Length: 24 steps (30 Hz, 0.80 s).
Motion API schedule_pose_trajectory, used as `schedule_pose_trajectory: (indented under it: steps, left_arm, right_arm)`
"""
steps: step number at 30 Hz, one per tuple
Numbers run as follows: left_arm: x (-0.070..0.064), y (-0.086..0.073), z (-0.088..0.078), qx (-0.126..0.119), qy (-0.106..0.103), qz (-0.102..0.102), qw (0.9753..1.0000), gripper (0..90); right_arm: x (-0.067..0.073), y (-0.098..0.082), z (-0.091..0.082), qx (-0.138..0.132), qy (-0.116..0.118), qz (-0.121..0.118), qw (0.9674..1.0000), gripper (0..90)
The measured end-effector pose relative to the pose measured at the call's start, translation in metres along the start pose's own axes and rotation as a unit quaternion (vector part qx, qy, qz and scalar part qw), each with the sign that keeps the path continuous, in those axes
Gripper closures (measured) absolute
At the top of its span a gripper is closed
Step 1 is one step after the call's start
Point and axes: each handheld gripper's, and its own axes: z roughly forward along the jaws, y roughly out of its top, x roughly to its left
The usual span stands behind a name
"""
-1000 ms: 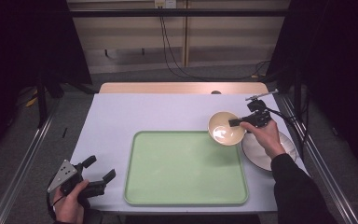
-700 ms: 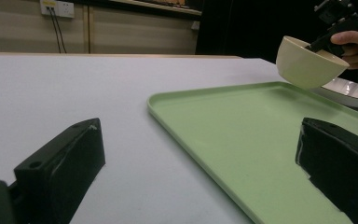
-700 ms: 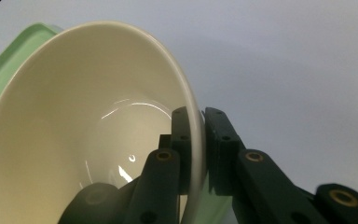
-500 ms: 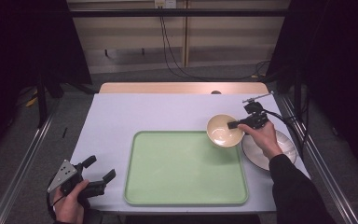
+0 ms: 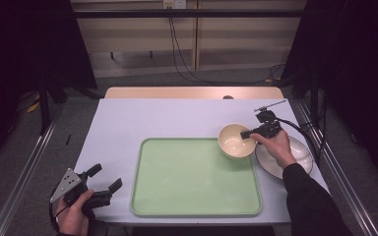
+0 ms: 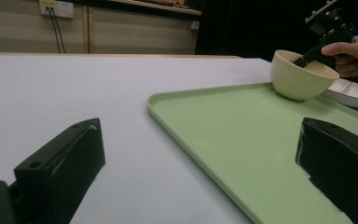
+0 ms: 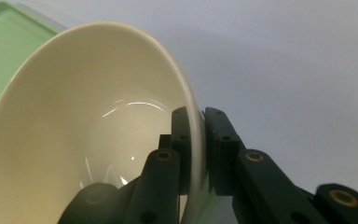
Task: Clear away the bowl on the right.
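Right gripper (image 5: 250, 133) is clamped on the rim of the cream bowl (image 5: 235, 141), one jaw inside the wall and one outside, as its own view shows plainly. Largest item on the table (image 5: 142, 118) is the green tray (image 5: 192, 182); the bowl sits at its far right corner, and from the left gripper view it looks tilted, its base seemingly over the tray lip, though whether it rests there or hangs just above cannot be told. A white plate (image 5: 300, 152) lies just beside the tray on the right, partly under the person's right hand. Left gripper (image 5: 103, 183) rests near the tray's near left corner, jaws wide apart and holding nothing. Judged step: carrying the bowl across onto the tray. Risks: the pinch is on a thin, glossy rim at one side only, so the bowl's weight could swing it about the jaws and let it slip; a low pass could catch the base on the tray's raised lip and jolt it free; drifting right could knock it against the plate.
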Motion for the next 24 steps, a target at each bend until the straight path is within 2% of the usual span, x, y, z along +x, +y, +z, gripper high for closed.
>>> schedule_pose_trajectory:
  steps: [6,10,14,21,24]
  left_arm:
    - [0.0000,-0.0001,-0.0002,-0.001,0.000,-0.001,1.0000,1.3]
    - [0.0000,-0.0001,0.0000,0.000,-0.001,-0.001,1.0000,1.3]
    - [-0.0002,-0.0001,-0.0001,0.000,0.000,-0.001,1.0000,1.3]
    - [0.0001,-0.0001,0.0001,0.000,0.000,-0.001,1.0000,1.3]
    - [0.0000,0.0000,0.0000,0.000,-0.001,0.001,1.0000,1.3]
  right_arm:
    - [0.0002,-0.0012,0.0054,0.006,-0.002,0.001,1.0000,83.2]
    - [-0.0025,-0.0029,0.0059,0.006,0.005,0.012,0.9999,83.3]
    - [-0.0044,-0.0045,0.0065,0.012,0.000,0.022,0.9997,83.7]
    - [-0.0037,-0.0052,0.0085,0.014,-0.009,0.024,0.9996,83.9]
    - [-0.0041,-0.0055,0.0093,0.007,-0.009,0.016,0.9998,83.9]
